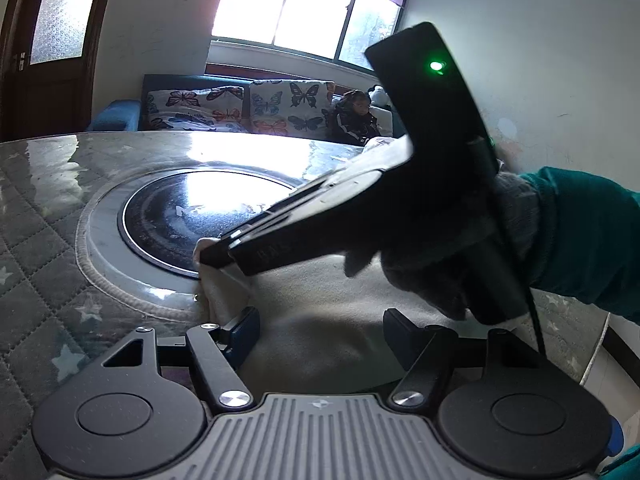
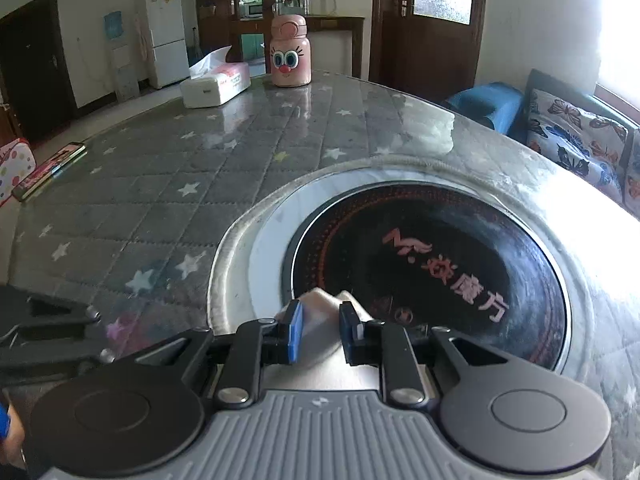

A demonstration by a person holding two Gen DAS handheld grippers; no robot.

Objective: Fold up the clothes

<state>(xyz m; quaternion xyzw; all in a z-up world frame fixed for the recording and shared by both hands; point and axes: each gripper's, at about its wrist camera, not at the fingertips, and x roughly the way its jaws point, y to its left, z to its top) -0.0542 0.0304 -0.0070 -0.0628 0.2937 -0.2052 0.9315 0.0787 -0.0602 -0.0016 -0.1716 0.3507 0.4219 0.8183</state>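
Cloth: my cream garment (image 1: 320, 320) lies on the quilted star-print table (image 2: 160, 184), one corner lifted over the black round cooktop (image 2: 432, 248).
Right gripper (image 2: 320, 320): I have it clamped on that bunched corner (blue pads pressing both sides).
Left gripper (image 1: 320, 328): my jaws stand wide apart over the flat cloth, gripping nothing.
Far edge: pink bottle (image 2: 289, 56) beside tissue box (image 2: 216, 86).
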